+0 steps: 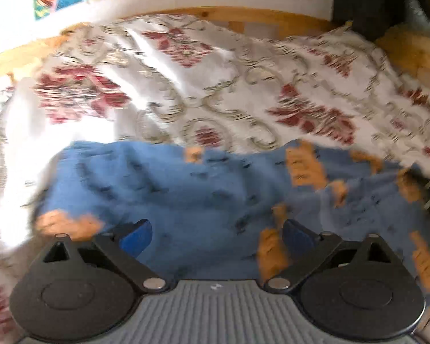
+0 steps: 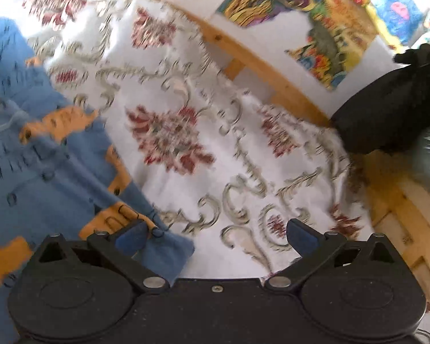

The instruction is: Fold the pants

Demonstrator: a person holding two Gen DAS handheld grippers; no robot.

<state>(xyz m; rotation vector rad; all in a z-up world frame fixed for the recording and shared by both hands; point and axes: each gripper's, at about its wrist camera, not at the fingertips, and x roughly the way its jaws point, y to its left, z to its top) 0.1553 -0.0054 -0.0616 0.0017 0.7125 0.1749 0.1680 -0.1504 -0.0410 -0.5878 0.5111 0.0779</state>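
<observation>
Blue fleece pants with orange patches point(image 1: 203, 189) lie on a white floral bedspread point(image 1: 229, 86), directly ahead of the spread-apart, empty left gripper point(image 1: 216, 236). Right gripper point(image 2: 215, 236) (likewise spread, empty) has them at its left finger.

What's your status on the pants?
Left gripper open above blue pants. Right gripper open at their edge. Pants lie unfolded on floral bedspread.

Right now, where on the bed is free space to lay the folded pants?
Free: the floral bedspread between the blue pants and the wooden bed frame. Crowded: the dark bag at the right corner, and the near side, which the pants cover.
</observation>
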